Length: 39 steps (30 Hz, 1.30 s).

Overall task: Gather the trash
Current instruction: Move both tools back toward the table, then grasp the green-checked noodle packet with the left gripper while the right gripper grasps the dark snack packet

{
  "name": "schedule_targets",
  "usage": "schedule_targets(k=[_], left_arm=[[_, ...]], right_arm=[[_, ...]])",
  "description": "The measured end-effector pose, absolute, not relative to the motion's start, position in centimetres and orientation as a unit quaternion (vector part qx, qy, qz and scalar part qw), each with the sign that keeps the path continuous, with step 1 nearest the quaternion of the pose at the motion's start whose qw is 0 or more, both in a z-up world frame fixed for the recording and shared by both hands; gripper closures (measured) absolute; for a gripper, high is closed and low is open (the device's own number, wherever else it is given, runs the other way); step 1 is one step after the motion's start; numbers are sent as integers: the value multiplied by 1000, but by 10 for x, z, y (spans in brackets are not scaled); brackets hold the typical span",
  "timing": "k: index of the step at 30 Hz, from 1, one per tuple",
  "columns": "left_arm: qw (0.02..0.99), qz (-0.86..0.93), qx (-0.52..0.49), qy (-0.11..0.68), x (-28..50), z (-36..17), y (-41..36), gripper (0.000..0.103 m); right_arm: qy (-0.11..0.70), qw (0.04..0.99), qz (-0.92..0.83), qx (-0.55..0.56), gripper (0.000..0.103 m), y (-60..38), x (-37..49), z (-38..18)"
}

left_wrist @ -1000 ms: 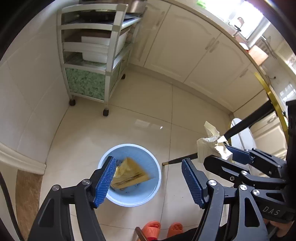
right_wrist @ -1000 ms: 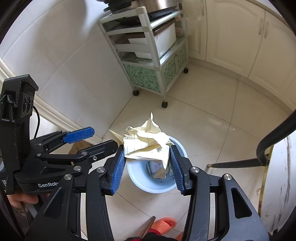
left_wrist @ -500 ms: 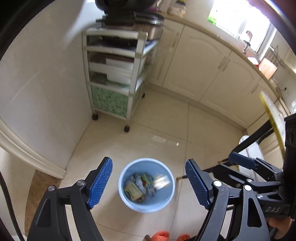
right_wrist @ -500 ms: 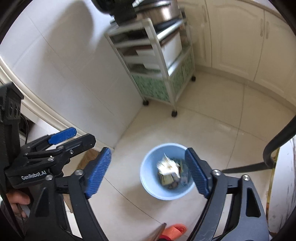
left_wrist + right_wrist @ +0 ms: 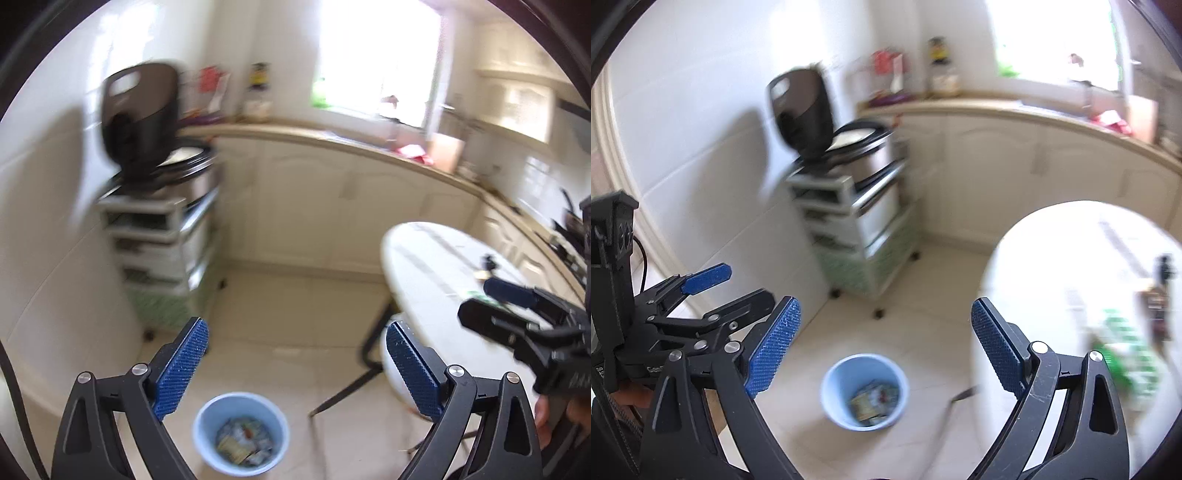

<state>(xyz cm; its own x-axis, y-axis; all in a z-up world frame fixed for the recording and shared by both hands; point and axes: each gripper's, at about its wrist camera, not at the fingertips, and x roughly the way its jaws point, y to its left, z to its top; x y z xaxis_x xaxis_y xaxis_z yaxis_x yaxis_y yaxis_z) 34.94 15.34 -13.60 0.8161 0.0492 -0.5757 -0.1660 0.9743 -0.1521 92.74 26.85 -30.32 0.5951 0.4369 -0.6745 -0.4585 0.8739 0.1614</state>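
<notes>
Left gripper (image 5: 297,363) and right gripper (image 5: 886,345) — fingers just spread, released; bin (image 5: 864,391) holds trash.

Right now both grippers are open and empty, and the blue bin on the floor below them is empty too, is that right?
Not quite. The left gripper and right gripper are open and empty, their jaws just having opened wider, and the blue bin stands on the floor below them, but it is not empty: both wrist views show crumpled paper and wrappers inside it.
</notes>
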Motion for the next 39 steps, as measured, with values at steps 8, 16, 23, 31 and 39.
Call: schedule_targets(k=[8,16,23,31,39], left_arm=[[947,-33,-44,315,401,-123,28,2],[921,-75,-42,379,484,-140,-41,2],[887,-54,-115,444,578,-159,-83,2],[864,52,-112,488,649,-184,-115,2],[853,84,-90,508,680,-194,-133,2]], right_arm=[[388,918,83,4,8,108,940,-286],[441,896,21,36,11,14,957,-312],[446,892,-34,66,11,-50,952,-333],[442,891,-31,92,11,-95,940,-339],[437,894,-14,98,11,-107,940,-341]])
